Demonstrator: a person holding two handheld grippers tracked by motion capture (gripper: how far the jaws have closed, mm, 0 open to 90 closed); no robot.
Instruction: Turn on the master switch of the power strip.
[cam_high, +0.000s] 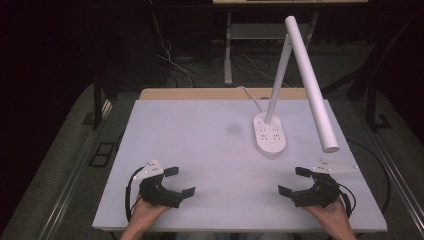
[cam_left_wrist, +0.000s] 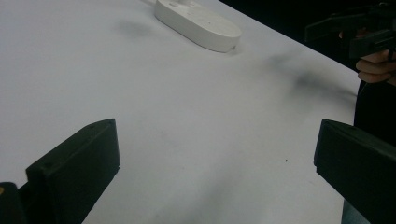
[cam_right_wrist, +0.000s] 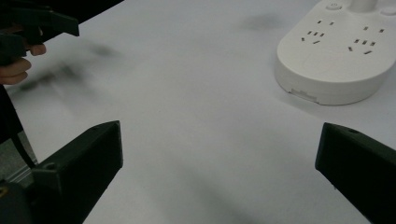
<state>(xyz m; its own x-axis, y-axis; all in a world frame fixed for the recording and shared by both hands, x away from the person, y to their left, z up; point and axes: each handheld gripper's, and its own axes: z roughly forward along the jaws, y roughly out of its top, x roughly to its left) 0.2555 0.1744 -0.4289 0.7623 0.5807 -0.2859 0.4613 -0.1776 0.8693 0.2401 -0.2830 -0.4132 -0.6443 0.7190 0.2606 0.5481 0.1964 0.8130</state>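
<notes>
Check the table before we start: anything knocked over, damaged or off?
Nothing stands out. The white desk lamp stands upright on its socket base, cord trailing off the far edge. Left gripper and right gripper both open, holding nothing. Only faint grey smudges on the tabletop.

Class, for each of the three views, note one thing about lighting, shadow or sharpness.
High view: the white table is evenly lit while the surroundings fall dark. Left gripper view: soft grey shadow smudges lie on the table near the lamp base; the near jaws look soft. Right gripper view: the lamp base with its sockets is fairly sharp, and the left gripper at the far edge is dim.
</notes>
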